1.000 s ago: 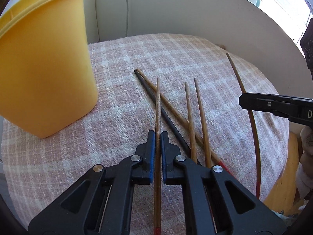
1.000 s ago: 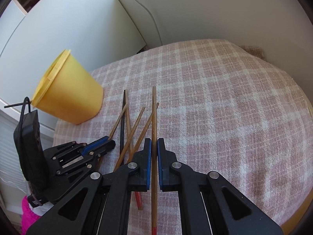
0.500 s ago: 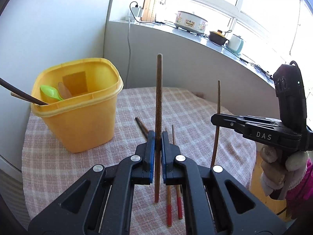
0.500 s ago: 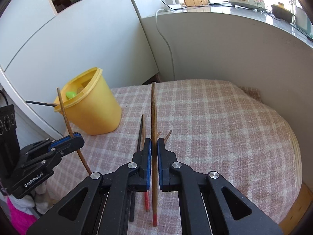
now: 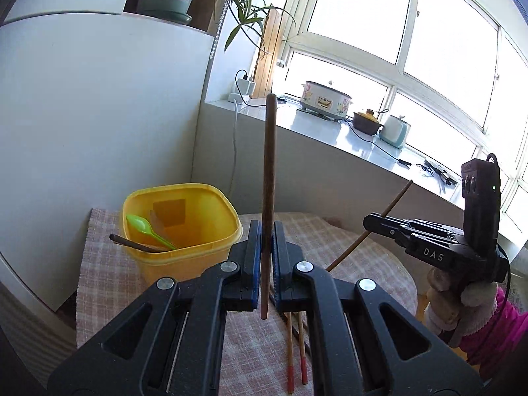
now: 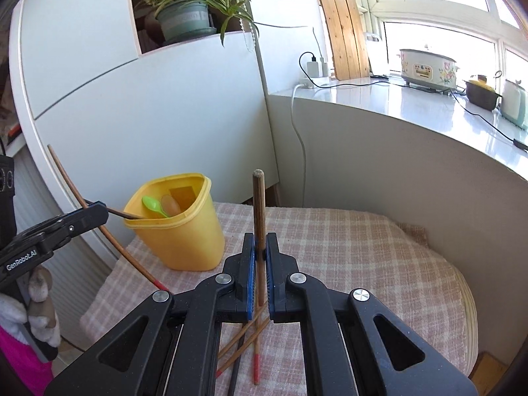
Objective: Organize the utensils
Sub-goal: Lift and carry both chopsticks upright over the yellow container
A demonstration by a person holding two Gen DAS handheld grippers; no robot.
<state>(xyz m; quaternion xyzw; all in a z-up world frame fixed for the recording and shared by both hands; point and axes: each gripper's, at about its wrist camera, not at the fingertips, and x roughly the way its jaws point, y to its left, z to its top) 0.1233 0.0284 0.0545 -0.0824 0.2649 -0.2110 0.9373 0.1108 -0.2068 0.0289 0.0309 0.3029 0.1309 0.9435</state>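
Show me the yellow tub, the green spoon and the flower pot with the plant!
yellow tub (image 5: 184,262): left wrist view, front wall below the rim.
green spoon (image 5: 139,223): left wrist view, on its bowl, inside the tub.
flower pot (image 6: 183,21): right wrist view, on its side.

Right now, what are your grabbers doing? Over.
Left gripper shut on a chopstick. Right gripper shut on another chopstick. Yellow container ahead, path clear.
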